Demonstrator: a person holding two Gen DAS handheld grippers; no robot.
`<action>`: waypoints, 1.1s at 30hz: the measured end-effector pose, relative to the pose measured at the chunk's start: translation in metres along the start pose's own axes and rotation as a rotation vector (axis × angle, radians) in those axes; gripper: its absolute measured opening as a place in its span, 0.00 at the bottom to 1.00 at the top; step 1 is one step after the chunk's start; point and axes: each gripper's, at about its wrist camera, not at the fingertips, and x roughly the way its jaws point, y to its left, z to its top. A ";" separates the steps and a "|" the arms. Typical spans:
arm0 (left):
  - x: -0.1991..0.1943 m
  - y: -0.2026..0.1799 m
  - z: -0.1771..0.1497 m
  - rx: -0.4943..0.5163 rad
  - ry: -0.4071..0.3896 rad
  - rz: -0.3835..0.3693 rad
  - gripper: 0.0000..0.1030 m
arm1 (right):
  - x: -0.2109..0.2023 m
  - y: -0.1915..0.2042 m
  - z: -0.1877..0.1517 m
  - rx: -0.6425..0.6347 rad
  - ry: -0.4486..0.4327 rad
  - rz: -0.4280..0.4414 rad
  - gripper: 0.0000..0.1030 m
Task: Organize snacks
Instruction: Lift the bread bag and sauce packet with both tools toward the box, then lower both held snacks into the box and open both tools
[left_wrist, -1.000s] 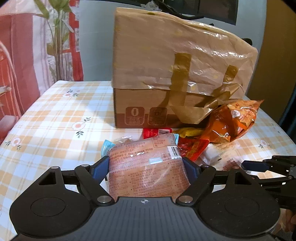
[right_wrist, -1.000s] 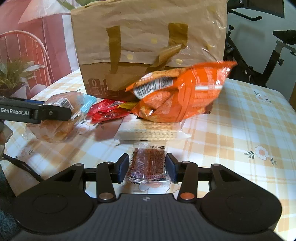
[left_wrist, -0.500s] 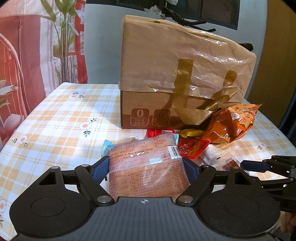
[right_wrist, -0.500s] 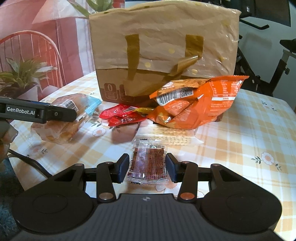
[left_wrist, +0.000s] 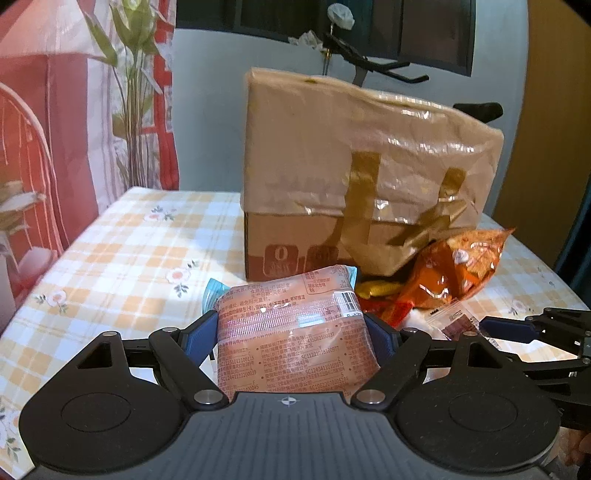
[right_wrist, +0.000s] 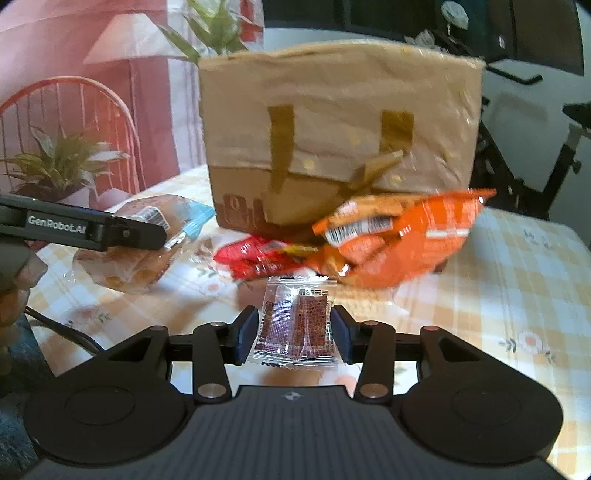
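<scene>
Clear-wrapped bun pack (left_wrist: 295, 343) clamped in left gripper (left_wrist: 293, 338) & small sachet (right_wrist: 297, 325) in right gripper (right_wrist: 295, 332), both now lifted nearer in front of bag (right_wrist: 340, 136), prob. ready to load.

Dim warm light, fisheye edges, right view blurred.

Black hand-held gripper (left_wrist: 291, 332), blue finger pads (left_wrist: 197, 338)
</scene>
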 end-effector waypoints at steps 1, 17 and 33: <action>-0.002 0.000 0.002 0.000 -0.008 0.003 0.82 | -0.002 0.001 0.002 -0.007 -0.011 0.001 0.45; -0.030 -0.006 0.058 0.048 -0.173 -0.010 0.82 | -0.038 0.005 0.057 -0.077 -0.247 0.021 0.45; -0.016 -0.029 0.175 0.096 -0.335 -0.029 0.82 | -0.016 -0.053 0.173 -0.115 -0.363 -0.073 0.45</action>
